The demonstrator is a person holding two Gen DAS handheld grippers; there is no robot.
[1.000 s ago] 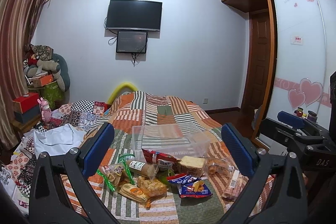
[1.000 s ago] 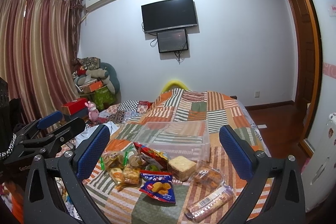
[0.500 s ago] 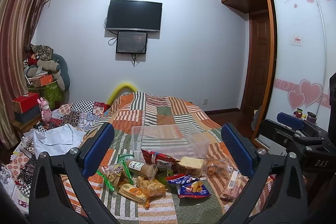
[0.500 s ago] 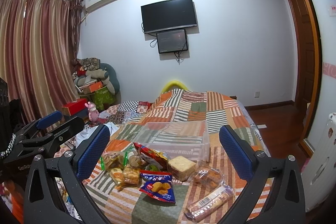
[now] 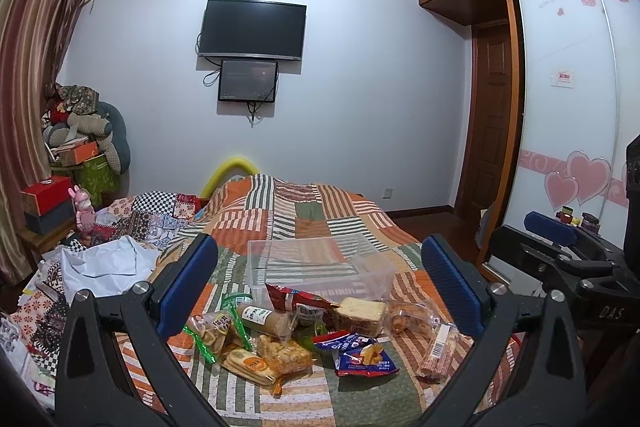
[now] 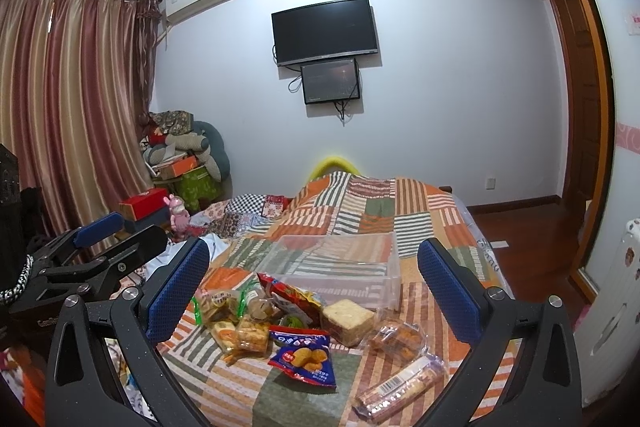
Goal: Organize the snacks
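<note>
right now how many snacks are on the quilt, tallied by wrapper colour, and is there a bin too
red bag: 1
blue bag: 1
orange-print pack: 1
clear-wrapped snacks: 6
green item, mostly hidden: 1
clear plastic bin: 1
Total: 10 snacks and 1 bin, 11 things

"DAS" on right gripper [image 5: 560, 247] body.
</note>
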